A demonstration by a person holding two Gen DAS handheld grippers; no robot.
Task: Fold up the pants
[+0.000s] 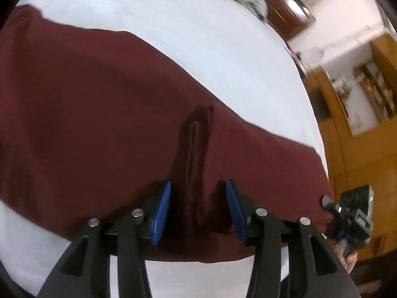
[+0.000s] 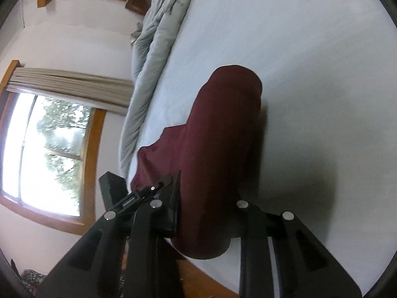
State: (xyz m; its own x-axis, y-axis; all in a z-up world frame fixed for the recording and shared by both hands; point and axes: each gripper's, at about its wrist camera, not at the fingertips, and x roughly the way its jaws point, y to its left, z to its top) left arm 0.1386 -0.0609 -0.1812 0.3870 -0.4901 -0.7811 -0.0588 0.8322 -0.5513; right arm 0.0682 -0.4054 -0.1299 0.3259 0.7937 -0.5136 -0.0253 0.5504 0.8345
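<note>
The maroon pants (image 1: pixel 104 114) lay spread on the white bed sheet (image 1: pixel 173 24), and they filled most of the space in front of the left gripper (image 1: pixel 198 208). Its jaws stood apart, and the blue pads (image 1: pixel 162 211) did not press on anything. Between the jaws a raised ridge of the fabric (image 1: pixel 196 164) ran forward from the gripper, free on both sides. To the right of these jaws, near the edge of the bed, the right gripper (image 1: pixel 352 218) showed as a dark device.

In the right wrist view, the pants (image 2: pixel 218 149) passed directly between the jaws of the right gripper (image 2: pixel 206 213) and stretched away in front of them as a long bundle over the sheet (image 2: pixel 310 62). These jaws were closed on the cloth, which bulged out below them. To the left of these jaws a rumpled grey blanket (image 2: pixel 151 57) lay along the far side of the bed, and further left there was a window (image 2: pixel 47 154) with a beige curtain (image 2: pixel 69 84).
</note>
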